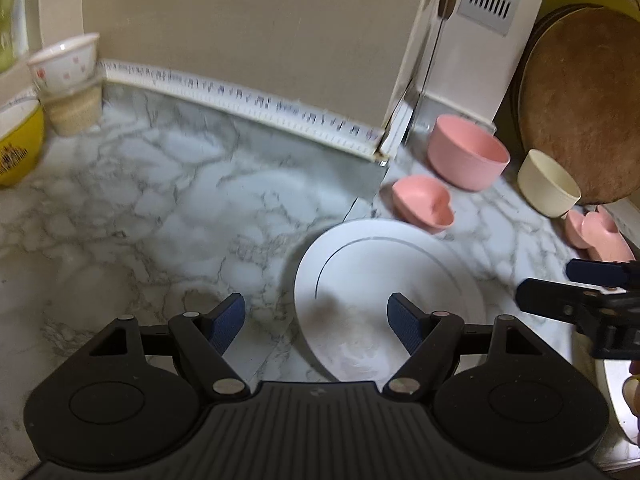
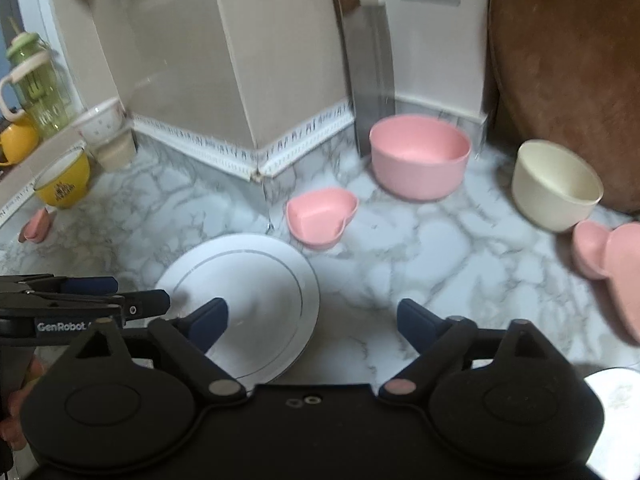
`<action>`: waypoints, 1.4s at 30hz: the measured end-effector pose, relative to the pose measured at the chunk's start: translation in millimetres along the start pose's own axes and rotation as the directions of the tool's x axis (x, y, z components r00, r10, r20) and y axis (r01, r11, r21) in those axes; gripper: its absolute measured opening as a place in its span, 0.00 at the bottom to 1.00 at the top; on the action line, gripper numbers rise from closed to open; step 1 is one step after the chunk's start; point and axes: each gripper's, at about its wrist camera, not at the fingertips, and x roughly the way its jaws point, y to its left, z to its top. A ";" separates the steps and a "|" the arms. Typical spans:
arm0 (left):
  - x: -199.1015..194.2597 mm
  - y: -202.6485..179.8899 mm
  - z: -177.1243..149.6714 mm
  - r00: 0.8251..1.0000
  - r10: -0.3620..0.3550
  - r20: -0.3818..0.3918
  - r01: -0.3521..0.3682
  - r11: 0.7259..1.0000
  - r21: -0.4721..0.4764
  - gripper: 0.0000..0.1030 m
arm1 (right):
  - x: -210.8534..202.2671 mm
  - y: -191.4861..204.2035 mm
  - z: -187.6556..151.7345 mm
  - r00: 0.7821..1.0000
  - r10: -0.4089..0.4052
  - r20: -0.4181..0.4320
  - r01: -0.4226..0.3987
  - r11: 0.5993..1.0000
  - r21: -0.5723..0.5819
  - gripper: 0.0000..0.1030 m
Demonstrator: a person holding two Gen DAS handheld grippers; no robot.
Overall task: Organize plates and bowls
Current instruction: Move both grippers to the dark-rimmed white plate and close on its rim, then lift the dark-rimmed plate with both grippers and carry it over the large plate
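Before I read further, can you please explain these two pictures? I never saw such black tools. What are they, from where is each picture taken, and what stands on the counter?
Each picture comes from a camera mounted on a hand-held gripper, looking forward along its two blue-tipped fingers. A person holds one in each hand; there is no robot arm. The left gripper and the right gripper are both open and hold nothing. On the marble counter lie a white plate, a pink heart-shaped bowl, a round pink bowl, a cream bowl and, far left, a yellow bowl.
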 end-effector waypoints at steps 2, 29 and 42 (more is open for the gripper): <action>7.0 3.7 -0.9 1.000 -0.016 -0.013 0.016 1.000 -0.001 0.76 | 10.9 -1.2 -0.4 0.999 0.004 -0.034 -0.003 1.000 0.026 0.79; 38.3 39.2 10.7 0.985 -0.154 -0.080 0.136 0.973 -0.188 0.19 | 47.6 -20.5 -1.6 0.982 0.109 -0.151 -0.074 0.972 0.223 0.15; 40.6 42.1 11.7 0.981 -0.177 -0.079 0.157 0.965 -0.210 0.10 | 43.5 -28.8 -4.6 0.980 0.134 -0.147 -0.087 0.954 0.286 0.10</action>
